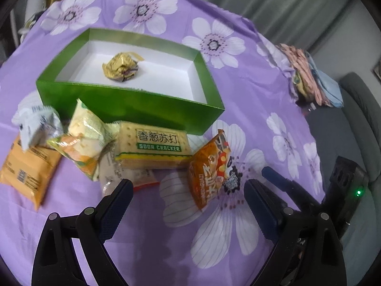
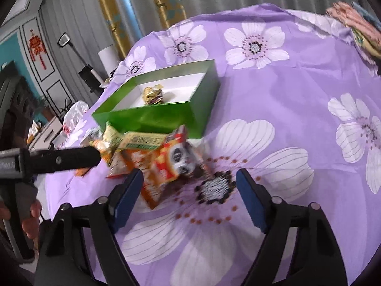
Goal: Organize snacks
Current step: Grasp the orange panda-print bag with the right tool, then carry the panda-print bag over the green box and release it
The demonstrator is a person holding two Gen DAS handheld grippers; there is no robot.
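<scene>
A green box (image 1: 133,106) with a white inside sits on the purple flowered cloth; one crumpled gold packet (image 1: 121,66) lies in it. In front of the box lie several snacks: a soda cracker pack (image 1: 154,146), an orange-red packet (image 1: 212,166), a yellow-green packet (image 1: 83,140), a white packet (image 1: 38,126) and an orange pouch (image 1: 26,169). My left gripper (image 1: 188,193) is open and empty, just short of the crackers. My right gripper (image 2: 189,181) is open and empty, its left finger beside the orange-red packet (image 2: 162,166). The box (image 2: 152,116) lies beyond.
The right gripper's fingers (image 1: 281,178) show at the right of the left wrist view; the left gripper's finger (image 2: 59,159) shows at the left of the right wrist view. Folded patterned cloths (image 1: 307,76) lie at the table's far right edge. A grey sofa (image 1: 357,109) stands beyond.
</scene>
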